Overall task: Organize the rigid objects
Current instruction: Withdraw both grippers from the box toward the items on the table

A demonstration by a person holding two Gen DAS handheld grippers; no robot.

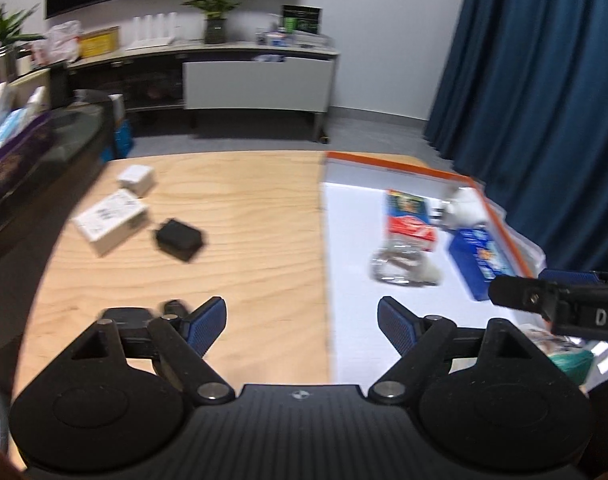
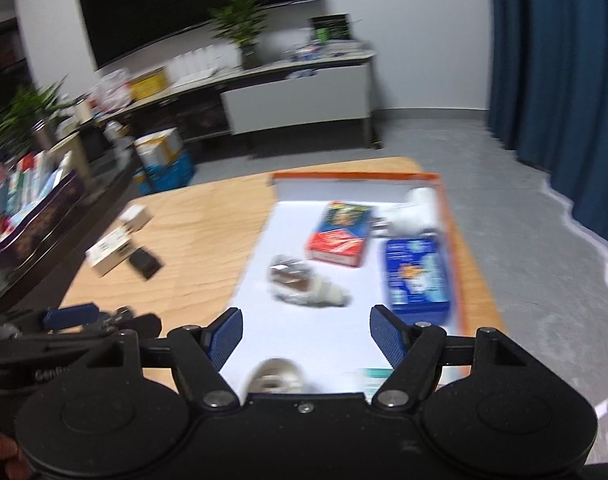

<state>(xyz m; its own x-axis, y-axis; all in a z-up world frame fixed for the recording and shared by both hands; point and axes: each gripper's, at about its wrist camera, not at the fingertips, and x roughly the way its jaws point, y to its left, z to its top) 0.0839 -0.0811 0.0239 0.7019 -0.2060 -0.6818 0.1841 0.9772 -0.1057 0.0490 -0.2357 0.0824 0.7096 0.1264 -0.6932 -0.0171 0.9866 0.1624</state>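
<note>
Your left gripper [image 1: 302,322]: jaws spread wide, nothing between the pads, over the seam where the wooden table [image 1: 240,208] meets the white tray [image 1: 352,320]
Your right gripper [image 2: 306,334]: likewise released and empty, over the tray's near half

Just under the right gripper: a blurred pale round item [image 2: 274,376] and a teal-edged packet [image 2: 378,378], both unclear
Ahead of the right gripper, in the tray: a clear wrapped bundle [image 2: 304,286]; to its right a blue box [image 2: 418,276]; beyond, a red and blue box [image 2: 340,236]; farthest, a white plug-like object [image 2: 414,212] by the orange rim

Ahead and left of the left gripper, on bare wood: a black block [image 1: 180,239], a flat white box [image 1: 110,222], a small white cube box [image 1: 136,178]
</note>
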